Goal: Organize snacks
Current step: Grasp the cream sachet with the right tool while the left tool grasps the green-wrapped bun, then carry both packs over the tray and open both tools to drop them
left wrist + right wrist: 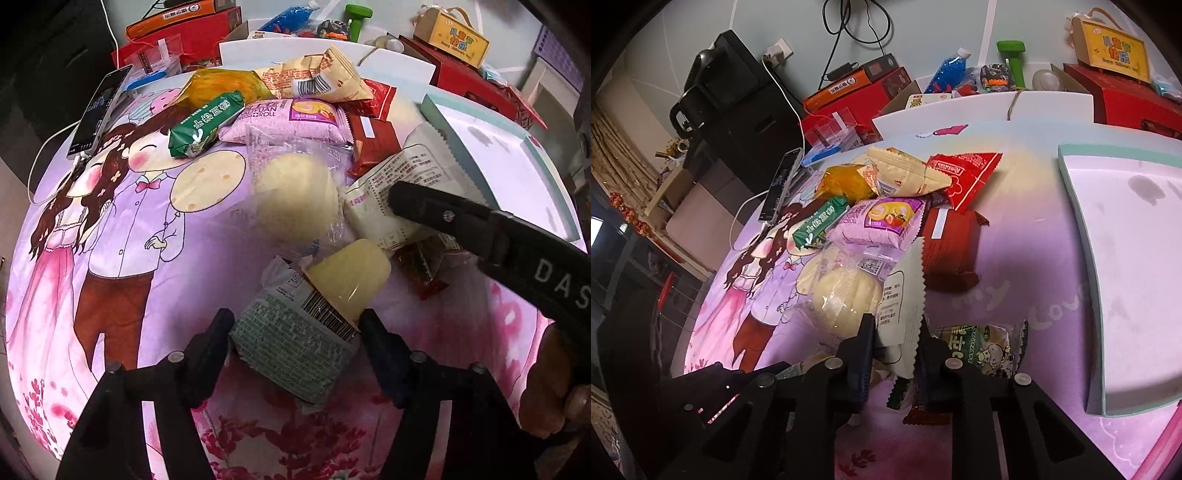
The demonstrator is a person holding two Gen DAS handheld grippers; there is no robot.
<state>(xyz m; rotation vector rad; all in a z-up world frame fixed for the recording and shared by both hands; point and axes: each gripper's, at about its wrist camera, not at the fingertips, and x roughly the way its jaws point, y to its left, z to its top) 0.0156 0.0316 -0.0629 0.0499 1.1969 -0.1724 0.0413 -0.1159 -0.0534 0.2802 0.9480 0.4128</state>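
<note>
1. Around the round table [110, 258] the room is cluttered: a pale wall behind, a black cabinet [738, 110] beyond the table's left edge, red boxes [192, 37] and a yellow gift box [450, 40] past its far rim.
2. On the table lies a pink-purple cloth printed with a cartoon couple [122, 206], covering the whole top.
3. At the table's right side sits a pale tray with a teal rim [1126, 266], its inside bare.
4. Near the table's middle the snack pile [295, 110] spreads: a purple roll pack, green bar, red packets, a beige bag and a clear-wrapped bun [295, 195].
5. On the table's left edge rests a phone [99, 110] with a white cable.
6. Toward the table's near edge, the left gripper [295, 325] has its jaws spread either side of a grey-green printed packet [291, 343]; contact is not clear.
7. Just right of that, the right gripper [895, 332] pinches a white zigzag-edged packet [905, 295], lifted upright above the cloth.
</note>
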